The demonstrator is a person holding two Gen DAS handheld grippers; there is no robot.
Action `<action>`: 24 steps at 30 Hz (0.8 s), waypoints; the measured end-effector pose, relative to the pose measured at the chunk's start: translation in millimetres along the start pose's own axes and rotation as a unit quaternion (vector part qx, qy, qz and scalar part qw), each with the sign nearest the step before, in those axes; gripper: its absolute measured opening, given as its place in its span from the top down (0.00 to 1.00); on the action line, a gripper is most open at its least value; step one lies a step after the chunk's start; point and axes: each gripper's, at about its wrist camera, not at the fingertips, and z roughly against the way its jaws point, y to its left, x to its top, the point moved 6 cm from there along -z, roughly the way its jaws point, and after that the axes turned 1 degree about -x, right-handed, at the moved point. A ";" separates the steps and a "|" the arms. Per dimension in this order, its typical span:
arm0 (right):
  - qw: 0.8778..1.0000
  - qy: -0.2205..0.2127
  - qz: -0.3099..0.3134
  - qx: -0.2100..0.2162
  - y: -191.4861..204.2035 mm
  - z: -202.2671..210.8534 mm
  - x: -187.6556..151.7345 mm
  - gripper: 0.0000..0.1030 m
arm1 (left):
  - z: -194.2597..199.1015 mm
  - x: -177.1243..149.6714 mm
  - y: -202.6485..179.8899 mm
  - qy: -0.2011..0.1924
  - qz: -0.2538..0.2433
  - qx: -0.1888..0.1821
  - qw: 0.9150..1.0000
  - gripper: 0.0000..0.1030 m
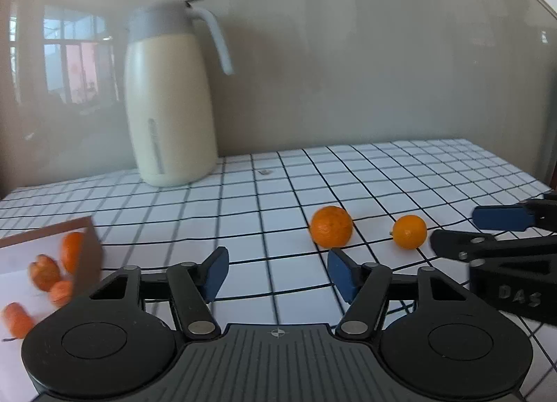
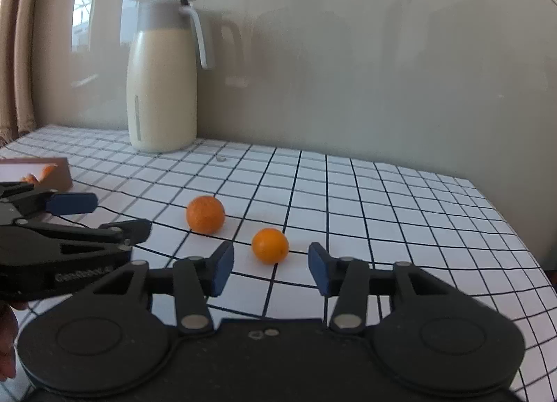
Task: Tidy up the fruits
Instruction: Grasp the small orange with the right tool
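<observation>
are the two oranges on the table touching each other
Apart. The right wrist view shows bare tablecloth between the larger orange and the smaller orange.

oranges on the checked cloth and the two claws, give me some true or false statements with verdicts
1. Two oranges, a larger one and a smaller one, lie loose on the checked cloth. True.
2. The right claw is shut on the smaller orange. False: it is open, with the orange just ahead of it.
3. The left claw is open and holds nothing. True.
4. The box is empty. False: it holds several oranges.
5. The jug lies on its side. False: it stands upright.
</observation>
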 end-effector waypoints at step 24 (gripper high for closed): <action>0.997 0.028 -0.047 0.052 -28.9 -51.7 6.9 0.81 | -81.5 21.6 -32.0 0.040 0.023 -0.062 0.997 0.55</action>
